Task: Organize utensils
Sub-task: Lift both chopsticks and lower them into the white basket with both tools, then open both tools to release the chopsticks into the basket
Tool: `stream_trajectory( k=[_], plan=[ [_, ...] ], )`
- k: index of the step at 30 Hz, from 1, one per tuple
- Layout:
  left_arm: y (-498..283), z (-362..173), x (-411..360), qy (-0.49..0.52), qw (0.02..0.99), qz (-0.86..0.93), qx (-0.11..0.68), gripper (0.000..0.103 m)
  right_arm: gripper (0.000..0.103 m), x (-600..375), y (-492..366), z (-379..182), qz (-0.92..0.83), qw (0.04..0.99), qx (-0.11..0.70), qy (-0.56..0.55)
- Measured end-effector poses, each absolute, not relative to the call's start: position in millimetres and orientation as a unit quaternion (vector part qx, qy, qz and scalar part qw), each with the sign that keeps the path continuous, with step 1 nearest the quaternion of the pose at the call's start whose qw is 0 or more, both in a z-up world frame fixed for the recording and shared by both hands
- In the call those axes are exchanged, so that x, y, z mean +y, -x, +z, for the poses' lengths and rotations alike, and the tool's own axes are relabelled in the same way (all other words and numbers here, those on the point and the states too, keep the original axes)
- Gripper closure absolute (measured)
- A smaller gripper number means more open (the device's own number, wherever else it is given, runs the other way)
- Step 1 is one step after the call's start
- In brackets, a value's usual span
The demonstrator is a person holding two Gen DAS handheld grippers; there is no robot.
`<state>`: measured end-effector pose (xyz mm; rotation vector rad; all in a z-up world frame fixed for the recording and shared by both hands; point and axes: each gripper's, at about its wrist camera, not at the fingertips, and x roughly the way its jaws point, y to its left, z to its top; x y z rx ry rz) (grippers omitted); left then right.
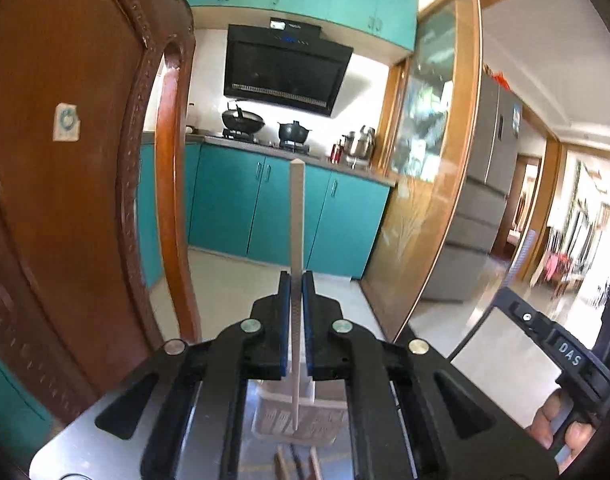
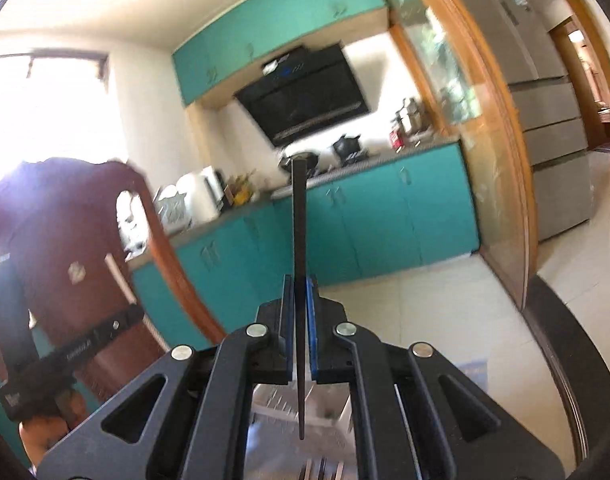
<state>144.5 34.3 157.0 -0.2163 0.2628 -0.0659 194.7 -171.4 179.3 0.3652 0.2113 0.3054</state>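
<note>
My left gripper [image 1: 296,286] is shut on a white chopstick [image 1: 297,216] that stands upright, its thin tip pointing down over a white slotted utensil basket [image 1: 329,420]. My right gripper [image 2: 300,290] is shut on a black chopstick [image 2: 299,224], also upright, its tip hanging above the white basket [image 2: 273,404]. A few more chopsticks [image 1: 297,464] lie below the basket at the bottom edge of the left wrist view. The right gripper's body [image 1: 561,344] shows at the right of the left wrist view, and the left one [image 2: 77,348] at the left of the right wrist view.
A carved brown wooden chair back [image 1: 65,160] rises close on the left. Teal kitchen cabinets [image 1: 273,208] with a stove, pots and a black hood [image 1: 285,72] stand beyond. A glass sliding door [image 1: 425,184] and a grey fridge [image 1: 485,200] are at the right.
</note>
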Motion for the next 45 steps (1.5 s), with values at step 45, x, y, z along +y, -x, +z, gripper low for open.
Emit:
stream_trajectory(
  k=[45],
  plan=[
    [-154.1,52.6,12.2,0.061,0.982,0.002,0.180,0.086,0.064,-107.8,-138.9,57.6,0.223,0.959,0.173,-0.013]
  ],
)
